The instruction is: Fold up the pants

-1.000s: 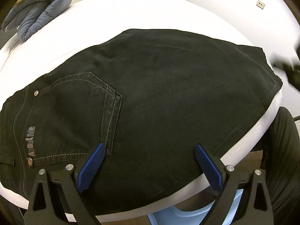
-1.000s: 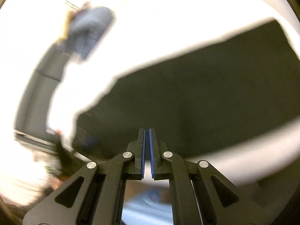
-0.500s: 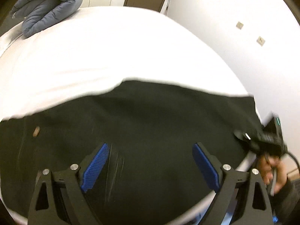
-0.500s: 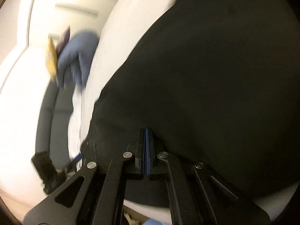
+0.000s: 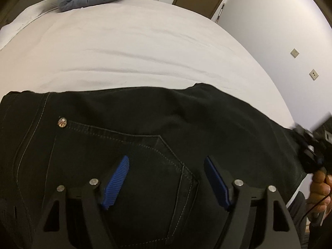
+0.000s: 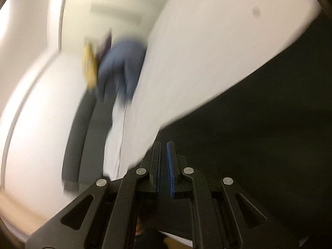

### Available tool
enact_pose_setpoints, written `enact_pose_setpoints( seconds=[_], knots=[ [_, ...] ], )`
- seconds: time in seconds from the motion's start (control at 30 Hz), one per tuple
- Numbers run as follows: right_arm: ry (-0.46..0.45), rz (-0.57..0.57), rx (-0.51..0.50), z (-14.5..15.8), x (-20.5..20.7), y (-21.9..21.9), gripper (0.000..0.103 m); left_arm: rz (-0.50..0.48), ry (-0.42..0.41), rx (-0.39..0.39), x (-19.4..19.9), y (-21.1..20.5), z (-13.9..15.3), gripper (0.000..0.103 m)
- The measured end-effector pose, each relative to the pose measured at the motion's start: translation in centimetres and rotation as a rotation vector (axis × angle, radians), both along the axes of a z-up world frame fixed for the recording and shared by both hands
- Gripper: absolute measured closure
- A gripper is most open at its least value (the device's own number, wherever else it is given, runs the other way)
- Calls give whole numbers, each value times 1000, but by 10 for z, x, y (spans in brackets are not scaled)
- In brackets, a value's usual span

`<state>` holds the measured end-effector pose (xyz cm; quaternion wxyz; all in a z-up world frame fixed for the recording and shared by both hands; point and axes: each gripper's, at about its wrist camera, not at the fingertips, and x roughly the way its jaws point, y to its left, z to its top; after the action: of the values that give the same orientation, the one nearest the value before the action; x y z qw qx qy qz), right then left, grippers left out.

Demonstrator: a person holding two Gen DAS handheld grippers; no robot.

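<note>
Black denim pants flat on smooth white bed, stitched angular pocket up. Left gripper spread wide above pocket, holding nothing. Right gripper nearly closed, ribbed blue pads slightly apart; grip on cloth unclear, blurred.

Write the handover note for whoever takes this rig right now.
Left gripper: open, holding nothing, low over the back pocket of the black pants.
Right gripper: fingers nearly together with a thin gap; the view is blurred, so I cannot tell whether it holds cloth. It sits at the pants' right end.
Pants: lying flat along the near edge of the white bed, pocket side up.
Done: pants look folded to a compact slab.
Left: check the right grip, then make any further fold.
</note>
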<state>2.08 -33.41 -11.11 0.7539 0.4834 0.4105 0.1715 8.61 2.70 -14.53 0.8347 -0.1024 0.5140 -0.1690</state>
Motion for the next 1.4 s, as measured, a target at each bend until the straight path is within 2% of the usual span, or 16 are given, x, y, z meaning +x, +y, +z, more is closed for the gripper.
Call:
enact_pose_setpoints(
  seconds=[0.1,0.13,0.2,0.27,0.47,0.53,0.6,0.63,0.73,0.87,0.97,1.07,1.17,1.23,1.3,1.4],
  knots=[
    [142,31,14,-55,38,36,96,4,6,22,6,2,-1,27],
    [168,-15,19,-69,42,28,103,3,6,26,6,1,-3,27],
    [108,-126,127,-79,29,9,103,-1,5,22,7,2,-5,27],
    [98,-246,58,-72,11,-23,103,-3,0,10,8,3,-6,27],
    [26,-766,41,-44,-105,-188,103,-9,-19,16,3,9,-3,27],
    [26,-860,-5,-28,-128,-214,103,-3,-15,10,0,15,0,27],
    [89,-999,-164,2,-151,-224,102,5,-4,25,0,16,7,27],
    [66,-1024,-135,6,-160,-226,96,15,1,32,5,10,8,29],
    [-1,-975,-102,25,-162,-200,96,-5,-69,-24,0,-1,38,29],
    [-53,-670,-100,33,-104,-114,96,-106,-113,-161,4,-49,55,29],
    [3,-346,-40,-3,-30,-11,96,-155,-73,-178,10,-85,37,29],
    [107,-220,-60,-47,9,56,96,-154,20,-118,16,-99,1,37],
    [106,-272,-3,-72,10,62,103,-139,2,-94,12,-87,-4,56],
    [111,-352,-74,-63,0,44,103,-135,12,-63,13,-81,-4,79],
    [113,-458,-54,-62,-8,10,103,-121,20,-58,16,-73,-7,93],
    [122,-695,-85,-42,-52,-48,103,-89,42,-85,19,-62,-11,99]
  ],
)
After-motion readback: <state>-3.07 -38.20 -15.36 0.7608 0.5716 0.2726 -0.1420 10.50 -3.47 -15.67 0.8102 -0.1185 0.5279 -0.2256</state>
